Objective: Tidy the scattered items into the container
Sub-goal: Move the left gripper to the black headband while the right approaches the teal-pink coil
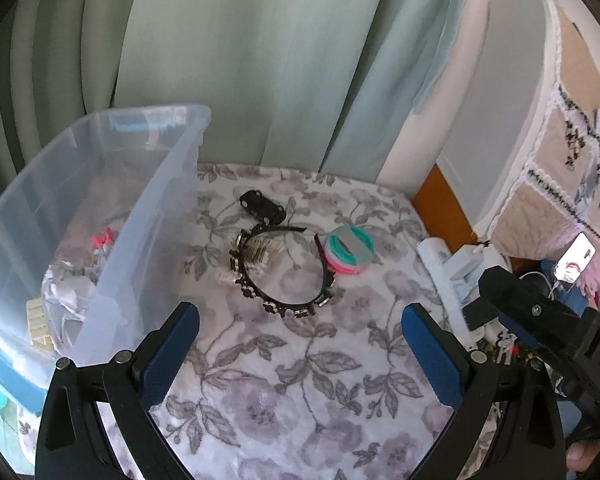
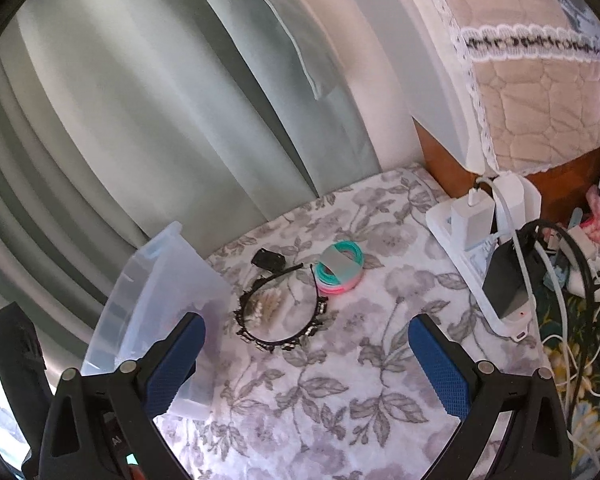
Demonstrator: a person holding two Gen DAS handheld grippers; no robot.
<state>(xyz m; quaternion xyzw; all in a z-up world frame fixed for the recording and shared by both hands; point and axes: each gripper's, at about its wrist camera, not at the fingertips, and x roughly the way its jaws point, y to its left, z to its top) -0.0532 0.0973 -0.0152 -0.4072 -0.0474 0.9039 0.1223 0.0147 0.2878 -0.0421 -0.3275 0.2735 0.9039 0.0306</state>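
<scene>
A clear plastic bin (image 1: 156, 208) (image 2: 168, 280) stands at the left on a floral cloth, with several small items inside, among them a red clip (image 1: 102, 238). Beside it lie a black beaded headband (image 1: 284, 304) (image 2: 280, 344), a metal hair comb (image 1: 256, 254) (image 2: 266, 306) inside its arc, a black claw clip (image 1: 262, 202) (image 2: 269, 259) and a bundle of teal and pink hair ties (image 1: 350, 250) (image 2: 340, 270). My left gripper (image 1: 300, 354) hovers open, short of the headband. My right gripper (image 2: 306, 364) is open too, nothing between its fingers.
A white power strip (image 2: 480, 248) (image 1: 448, 280) with chargers and tangled cables (image 2: 572, 320) lies at the right edge. A phone (image 1: 576, 260) sits beyond it. Pale green curtains (image 1: 240, 60) hang behind, and a quilted cover (image 2: 540, 92) drapes over wooden furniture at right.
</scene>
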